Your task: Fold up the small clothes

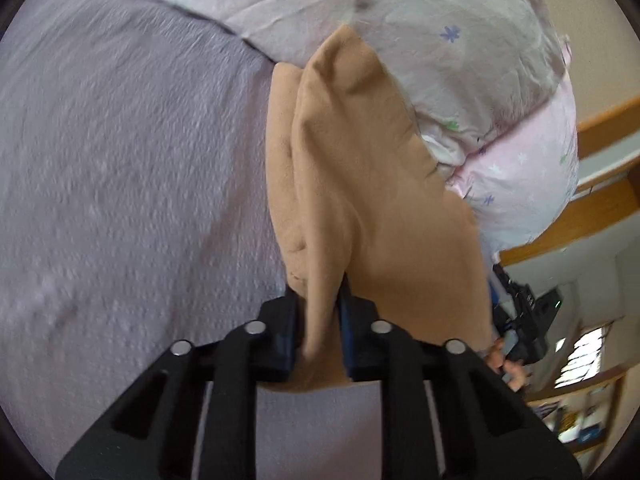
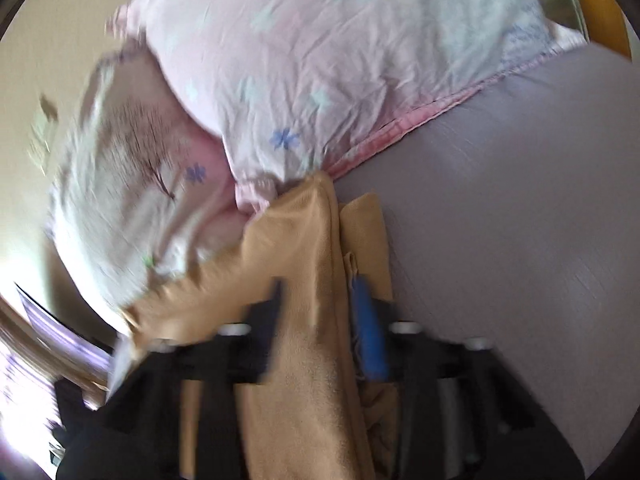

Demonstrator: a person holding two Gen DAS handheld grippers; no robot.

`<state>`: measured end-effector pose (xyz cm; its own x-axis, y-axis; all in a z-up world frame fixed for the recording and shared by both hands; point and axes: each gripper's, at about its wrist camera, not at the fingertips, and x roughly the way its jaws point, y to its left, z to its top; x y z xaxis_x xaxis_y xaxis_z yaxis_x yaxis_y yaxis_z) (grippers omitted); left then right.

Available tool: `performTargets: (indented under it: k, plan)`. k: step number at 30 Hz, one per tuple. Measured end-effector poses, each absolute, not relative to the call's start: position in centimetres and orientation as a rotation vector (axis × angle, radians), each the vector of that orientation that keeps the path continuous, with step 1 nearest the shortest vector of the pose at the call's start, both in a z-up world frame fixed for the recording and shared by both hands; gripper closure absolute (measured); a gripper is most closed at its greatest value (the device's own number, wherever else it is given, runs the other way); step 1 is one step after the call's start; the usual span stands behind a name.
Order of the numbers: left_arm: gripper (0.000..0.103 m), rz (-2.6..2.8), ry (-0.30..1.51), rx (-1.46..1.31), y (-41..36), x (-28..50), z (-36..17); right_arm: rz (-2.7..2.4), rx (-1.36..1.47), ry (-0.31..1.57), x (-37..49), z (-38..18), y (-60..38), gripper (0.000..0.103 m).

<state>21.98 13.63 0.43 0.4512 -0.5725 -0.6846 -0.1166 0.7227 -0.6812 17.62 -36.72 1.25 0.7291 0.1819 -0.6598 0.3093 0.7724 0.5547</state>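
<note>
The left claw (image 1: 320, 312) is clenched on a tan cloth (image 1: 360, 168), with a fold of the fabric pinched between its two black fingers (image 1: 280, 336). From that grip the cloth stretches away from the camera over the grey bedsheet (image 1: 120, 140), and its far end reaches the pink flowered quilt (image 1: 400, 20) that is heaped along the far edge of the bed. The cloth shows two layers lying one against the other, with a long crease between them.

In the right wrist view the right claw (image 2: 320, 320) is also grasping the tan cloth (image 2: 304, 280): a thick band of fabric runs between its fingers, one of which carries a blue pad (image 2: 370, 340). This view is blurred, so finer details of the grip cannot be made out. Here the cloth again runs toward the quilt (image 2: 320, 60), and a narrower strip of it lies just beside the main band, on the bedsheet (image 2: 500, 220).

At the right edge of the left wrist view, the right claw's black body (image 1: 524, 320) and the person's fingers (image 1: 504, 364) show just past the edge of the cloth. Wooden furniture (image 1: 600, 128) stands beyond the bed.
</note>
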Motion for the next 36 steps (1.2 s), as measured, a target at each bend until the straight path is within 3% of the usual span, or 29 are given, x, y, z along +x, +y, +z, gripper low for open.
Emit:
performTargets:
  k: [6,11,15,16,18,21,23,24,32,36]
  plan:
    - [0.091,-0.397,0.945,-0.734,11.3,21.8,6.3,-0.064,0.796,0.652,16.3,2.8,-39.1,0.049]
    - [0.092,-0.634,0.874,-0.531,-0.9,23.9,13.1,-0.075,0.837,0.617,15.7,3.3,-40.2,0.049]
    - [0.088,-0.796,0.988,-0.37,-13.0,25.8,12.3,-0.095,0.838,0.628,15.2,3.0,-41.2,0.049]
    - [0.083,-0.825,1.033,-0.333,-15.0,25.9,11.5,-0.107,0.839,0.645,15.2,2.8,-41.4,0.049]
    - [0.081,-0.899,1.091,-0.318,-17.2,25.5,10.2,-0.114,0.836,0.671,15.3,2.4,-41.6,0.049]
    - [0.069,-0.949,1.05,-0.36,-15.4,24.5,10.6,-0.102,0.83,0.708,15.5,2.2,-41.4,0.042]
    - [0.048,-0.905,0.976,-0.351,-12.4,23.5,11.6,-0.077,0.832,0.747,15.9,1.9,-40.7,0.038]
    - [0.046,-0.837,0.949,-0.334,-10.5,23.1,11.9,-0.059,0.828,0.774,16.1,1.7,-40.3,0.038]
    - [0.044,-0.579,1.061,-0.408,-2.0,24.2,7.9,0.107,0.555,0.824,16.9,4.5,-34.3,0.051]
    - [0.043,-0.593,1.087,-0.438,-1.4,24.1,6.5,0.071,0.444,0.973,20.4,2.0,-32.4,0.066]
